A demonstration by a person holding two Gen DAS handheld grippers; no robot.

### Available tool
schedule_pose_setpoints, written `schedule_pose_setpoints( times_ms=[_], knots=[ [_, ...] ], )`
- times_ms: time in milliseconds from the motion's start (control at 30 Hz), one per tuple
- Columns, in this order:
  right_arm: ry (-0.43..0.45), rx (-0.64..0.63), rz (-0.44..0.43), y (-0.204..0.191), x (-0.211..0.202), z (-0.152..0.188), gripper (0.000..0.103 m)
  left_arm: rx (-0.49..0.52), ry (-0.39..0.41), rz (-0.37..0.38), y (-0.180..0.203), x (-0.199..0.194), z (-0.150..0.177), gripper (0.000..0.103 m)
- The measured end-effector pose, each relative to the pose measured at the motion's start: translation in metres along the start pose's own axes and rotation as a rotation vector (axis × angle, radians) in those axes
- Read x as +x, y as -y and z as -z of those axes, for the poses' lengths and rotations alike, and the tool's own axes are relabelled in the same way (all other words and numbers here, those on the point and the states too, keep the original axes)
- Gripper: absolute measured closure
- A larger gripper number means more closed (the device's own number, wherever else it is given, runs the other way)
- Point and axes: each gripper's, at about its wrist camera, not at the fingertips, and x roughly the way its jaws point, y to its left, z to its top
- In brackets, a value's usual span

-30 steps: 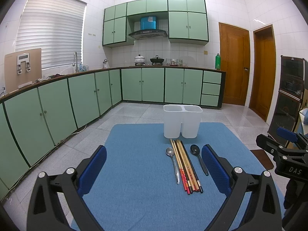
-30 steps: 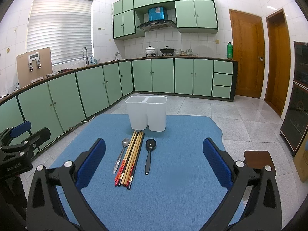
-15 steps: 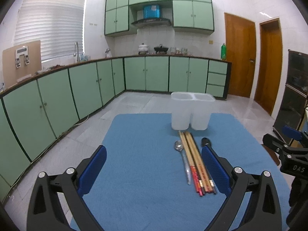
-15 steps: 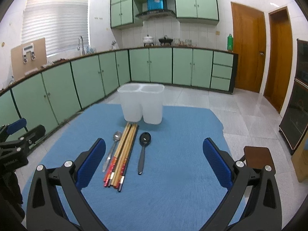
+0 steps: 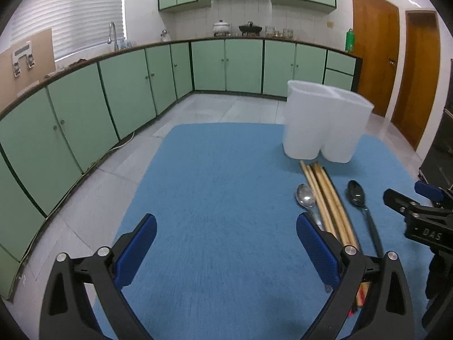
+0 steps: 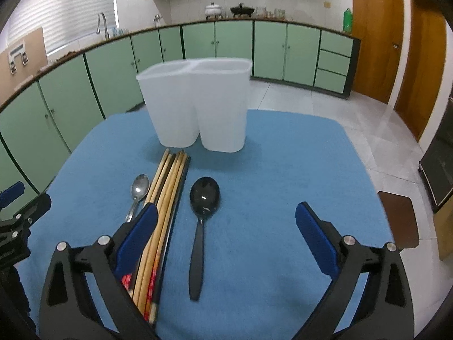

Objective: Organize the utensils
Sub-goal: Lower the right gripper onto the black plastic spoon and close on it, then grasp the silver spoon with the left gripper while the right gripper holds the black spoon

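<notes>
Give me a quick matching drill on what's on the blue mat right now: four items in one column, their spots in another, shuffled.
Items:
1. black spoon
2. metal spoon
3. chopsticks
4. white holder

Places:
A. far end of the mat, standing upright
B. leftmost of the row
C. between the two spoons
D. rightmost of the row

Pairs: 1-D, 2-B, 3-C, 4-A

We see bare blue mat (image 6: pixel 283 170) right of the black spoon (image 6: pixel 202 206), open to a gripper. Left of it, chopsticks (image 6: pixel 167 187) and a metal spoon (image 6: pixel 138 191) crowd together, and the white holder (image 6: pixel 198 104) blocks the far end.
</notes>
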Motion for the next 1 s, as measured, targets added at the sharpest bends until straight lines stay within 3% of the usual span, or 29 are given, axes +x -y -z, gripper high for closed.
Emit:
schedule_pose_setpoints(
  times_ms=[100,200,567,700,1000],
  knots=[
    [-0.042,0.004,-0.001,-0.003,0.021,-0.003,0.02,0.002,-0.022,0.0,0.0,0.014,-0.003,0.006],
    [-0.079,0.013,0.001,-0.005,0.039,-0.005,0.022,-0.004,-0.037,0.006,-0.001,0.023,-0.004,0.006],
    [-0.131,0.026,-0.003,-0.011,0.067,-0.01,0.047,0.026,-0.07,0.035,0.009,0.041,-0.01,0.006],
    [-0.126,0.024,-0.013,-0.009,0.068,-0.013,0.069,0.029,-0.08,0.057,0.018,0.047,-0.012,0.006],
    [-0.128,0.036,-0.021,0.017,0.056,-0.005,0.069,0.082,-0.122,0.129,0.047,0.058,-0.01,0.006]
  ],
)
